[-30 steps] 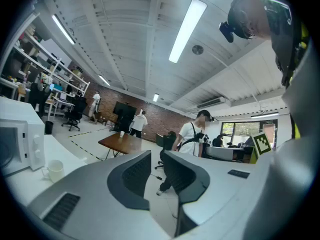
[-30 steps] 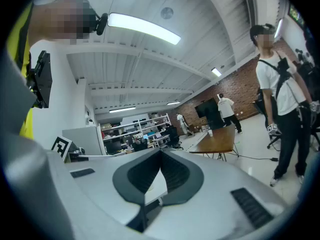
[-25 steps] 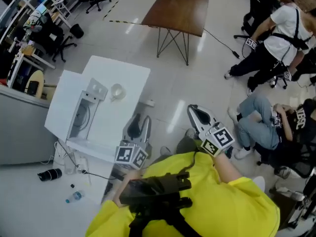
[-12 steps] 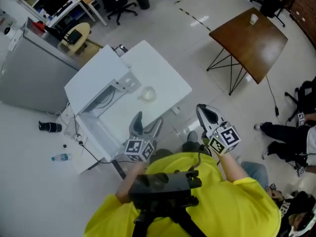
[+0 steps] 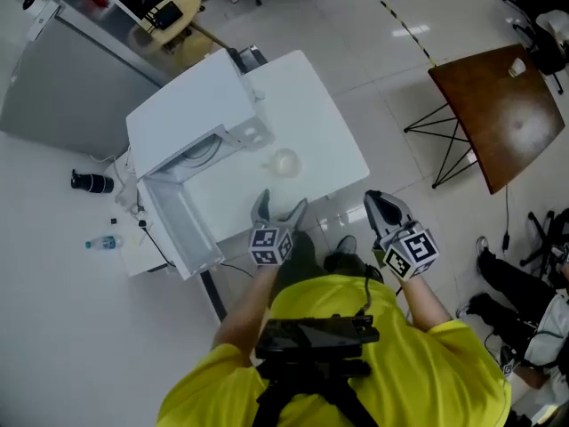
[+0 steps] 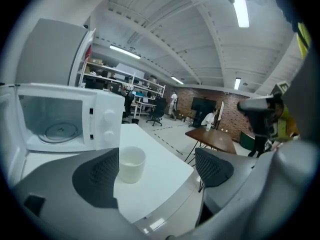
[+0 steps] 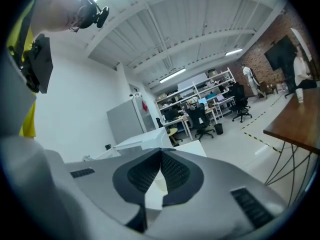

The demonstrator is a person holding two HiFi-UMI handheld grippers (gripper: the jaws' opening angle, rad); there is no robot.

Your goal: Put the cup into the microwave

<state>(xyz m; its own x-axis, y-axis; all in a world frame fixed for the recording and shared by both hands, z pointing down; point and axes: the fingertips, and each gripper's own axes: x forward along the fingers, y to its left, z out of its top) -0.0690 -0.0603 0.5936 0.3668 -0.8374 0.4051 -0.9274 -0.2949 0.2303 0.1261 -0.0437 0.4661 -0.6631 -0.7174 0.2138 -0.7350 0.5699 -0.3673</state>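
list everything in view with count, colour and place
white microwave with its door open: 1, white, left part of the white table
white round cup: 1, white, on the table beside the microwave
white rectangular table: 1, white, centre
brown wooden table on black wire legs: 1, brown, right
small pale cup: 1, whitish, on the brown table
black cylinder: 1, black, floor at left
clear plastic bottle: 1, clear, floor at left
left tongs: 1, grey, near table edge, jaws opening, nothing between them, cup ahead
right tongs: 1, grey, off the table's corner, shut, empty
yellow shirt: 1, yellow, bottom
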